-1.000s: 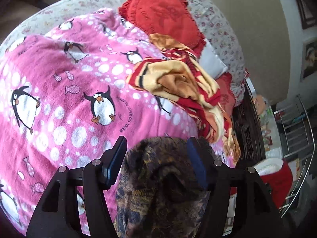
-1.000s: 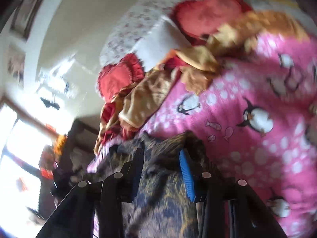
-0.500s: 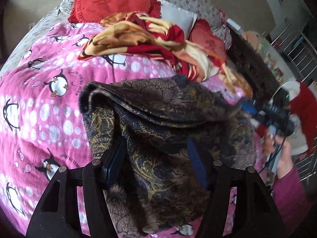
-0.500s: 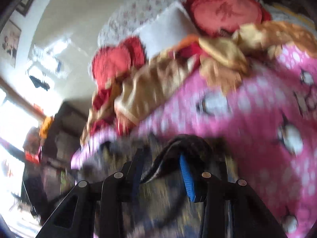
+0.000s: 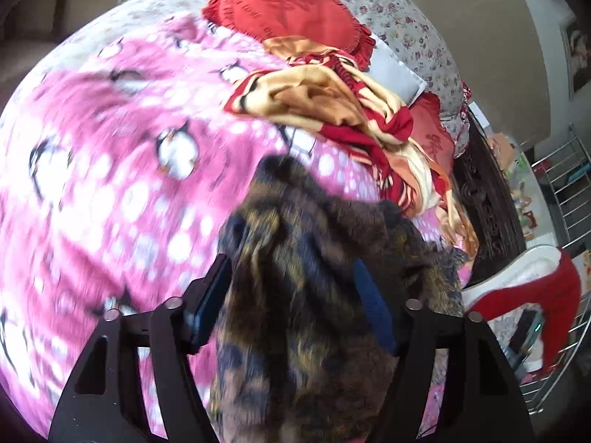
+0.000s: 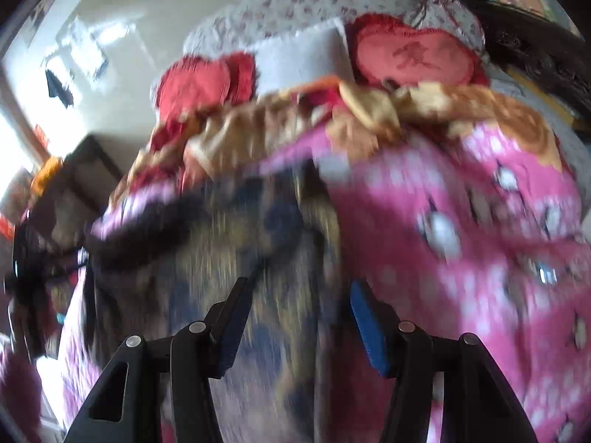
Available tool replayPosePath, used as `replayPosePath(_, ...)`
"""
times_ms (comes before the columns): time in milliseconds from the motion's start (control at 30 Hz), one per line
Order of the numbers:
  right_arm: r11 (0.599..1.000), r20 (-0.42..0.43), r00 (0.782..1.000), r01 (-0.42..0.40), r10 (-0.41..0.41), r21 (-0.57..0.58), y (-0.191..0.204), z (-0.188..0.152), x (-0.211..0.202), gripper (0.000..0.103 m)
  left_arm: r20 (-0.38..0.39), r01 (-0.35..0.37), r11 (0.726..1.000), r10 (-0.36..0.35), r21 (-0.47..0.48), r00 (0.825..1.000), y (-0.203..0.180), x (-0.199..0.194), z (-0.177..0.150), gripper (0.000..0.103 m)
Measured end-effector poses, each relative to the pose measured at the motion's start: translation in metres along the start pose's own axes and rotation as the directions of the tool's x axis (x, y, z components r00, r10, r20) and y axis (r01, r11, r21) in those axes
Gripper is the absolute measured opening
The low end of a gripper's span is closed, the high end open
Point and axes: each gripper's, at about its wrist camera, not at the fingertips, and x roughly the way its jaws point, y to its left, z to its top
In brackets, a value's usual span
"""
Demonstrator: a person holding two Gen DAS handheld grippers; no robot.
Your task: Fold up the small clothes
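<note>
A beige wall (image 5: 461, 18) (framed pictures hanging) backs the bed's dark carved headboard (image 5: 487, 206); a window (image 6: 14, 155) glares.

One dark patterned garment (image 5: 306, 295) on one pink penguin blanket (image 5: 110, 170). Beyond the garment: two red heart cushions (image 6: 413, 59) (image 6: 199, 85), one white pillow (image 6: 299, 59), one red-and-gold blanket (image 5: 332, 103). One tool per view: left tool (image 5: 295, 295), right tool (image 6: 299, 317).

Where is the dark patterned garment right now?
In both wrist views the dark patterned garment lies bunched on the pink penguin blanket, filling the gap between each gripper's jaws, just short of the red-and-gold blanket heaped near the pillows.
</note>
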Motion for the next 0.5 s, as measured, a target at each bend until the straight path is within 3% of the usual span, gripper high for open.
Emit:
replayPosePath(133, 1.000, -0.008, 1.000, 0.001, -0.001, -0.022, -0.001, -0.049, -0.020, 0.053, -0.011, -0.028, 0.995, 0.030, 0.094, 0.999, 0.000, -0.019, -0.041, 0.078)
replayPosePath(267, 0.998, 0.003, 1.000, -0.016, 0.016, -0.053, 0.006, -0.073, -0.028, 0.051, -0.011, -0.062, 0.984, 0.065, 0.168, 0.998, 0.005, -0.029, -0.081, 0.078)
replayPosePath(367, 0.998, -0.023, 1.000, -0.009, 0.007, -0.070, 0.008, -0.076, -0.015, 0.033, -0.043, -0.064, 0.981, 0.073, 0.185, 0.996, 0.007, -0.026, -0.096, 0.078)
replayPosePath(433, 0.998, -0.032, 0.999, -0.028, 0.026, -0.049, 0.005, -0.075, -0.012, 0.009, -0.047, -0.061, 0.982, 0.071, 0.180, 0.996, 0.010, -0.029, -0.102, 0.078)
replayPosePath(500, 0.996, -0.014, 0.996, -0.083, 0.083, -0.015, 0.003, -0.080, -0.025, 0.006, -0.049, -0.039, 0.985, 0.048, 0.170, 0.998, 0.011, -0.034, -0.105, 0.078)
